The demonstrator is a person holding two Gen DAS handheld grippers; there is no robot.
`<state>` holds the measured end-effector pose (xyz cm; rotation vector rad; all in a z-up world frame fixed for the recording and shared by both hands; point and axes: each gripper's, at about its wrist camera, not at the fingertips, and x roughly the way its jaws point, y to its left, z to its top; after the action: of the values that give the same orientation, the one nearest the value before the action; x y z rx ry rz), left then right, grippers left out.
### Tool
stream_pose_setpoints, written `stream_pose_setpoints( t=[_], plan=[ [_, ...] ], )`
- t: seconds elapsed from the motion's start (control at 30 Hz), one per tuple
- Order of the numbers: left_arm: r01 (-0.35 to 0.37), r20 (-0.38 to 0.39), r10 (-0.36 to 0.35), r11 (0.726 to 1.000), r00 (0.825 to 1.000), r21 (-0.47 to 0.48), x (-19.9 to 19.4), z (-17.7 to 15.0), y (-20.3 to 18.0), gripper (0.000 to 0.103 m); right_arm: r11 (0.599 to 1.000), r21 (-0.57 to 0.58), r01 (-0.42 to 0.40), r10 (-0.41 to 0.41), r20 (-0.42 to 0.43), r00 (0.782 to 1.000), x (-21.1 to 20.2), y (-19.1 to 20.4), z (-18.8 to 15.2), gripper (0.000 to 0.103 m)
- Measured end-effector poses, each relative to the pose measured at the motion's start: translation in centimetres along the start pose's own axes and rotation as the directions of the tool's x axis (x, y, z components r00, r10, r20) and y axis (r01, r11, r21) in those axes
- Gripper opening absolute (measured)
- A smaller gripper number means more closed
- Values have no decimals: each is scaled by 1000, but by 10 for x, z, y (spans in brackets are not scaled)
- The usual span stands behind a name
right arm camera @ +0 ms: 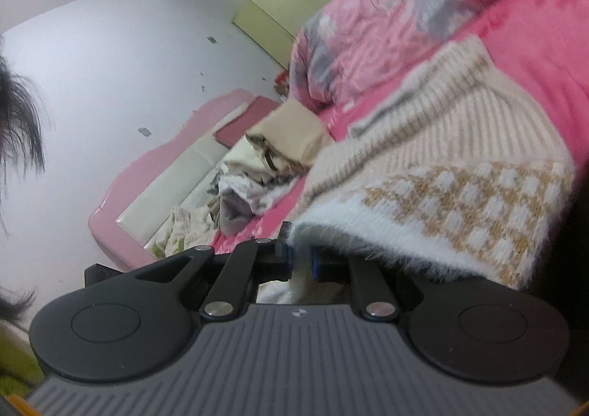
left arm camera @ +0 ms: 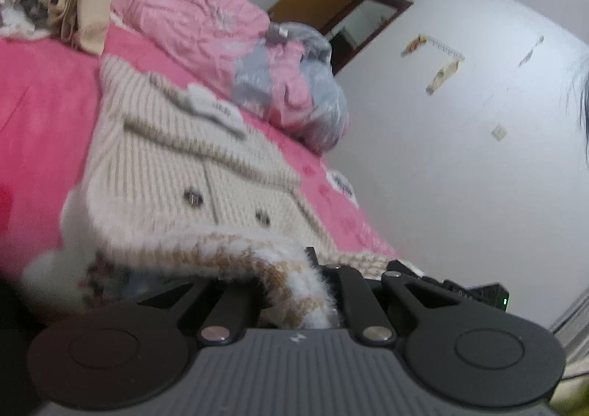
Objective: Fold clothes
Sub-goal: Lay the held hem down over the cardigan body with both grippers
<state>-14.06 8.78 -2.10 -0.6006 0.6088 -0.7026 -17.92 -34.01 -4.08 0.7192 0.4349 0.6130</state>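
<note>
One fuzzy white-and-tan checked garment hangs between two grippers at the near edge of the bed, lying over one cream ribbed cardigan that is spread flat on the pink sheet. The left gripper has its fingers clamped together on one fluffy end of the checked garment; the right gripper pinches the white hem of the other end. Only the left view shows the cardigan's two dark buttons and a doorway; only the right view shows a pink headboard. Each view shows one rumpled pink-and-grey quilt and one heap of clothes. The left fingertips are buried in fur, and both views are blurred.
</note>
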Motion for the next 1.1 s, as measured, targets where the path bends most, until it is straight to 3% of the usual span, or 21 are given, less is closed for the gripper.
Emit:
stream_pose_setpoints(
  t=[0.13, 0.5, 0.83, 1.1],
  plan=[
    [1, 96, 0, 1000, 995, -11, 7, 33, 9, 6, 1000, -24, -15, 16, 71, 997, 18, -2, 25, 8],
    [-64, 190, 59, 998, 980, 21, 79, 124, 31, 6, 996, -90, -1, 11, 111, 994, 102, -22, 115, 9],
    [-151, 164, 158, 987, 974, -54, 158, 209, 92, 6, 998, -23, 63, -61, 58, 996, 201, -77, 196, 9],
    [-227, 80, 237, 966, 968, -123, 222, 231, 150, 7, 989, 22, 149, -148, -33, 988, 277, -134, 216, 9]
  ],
)
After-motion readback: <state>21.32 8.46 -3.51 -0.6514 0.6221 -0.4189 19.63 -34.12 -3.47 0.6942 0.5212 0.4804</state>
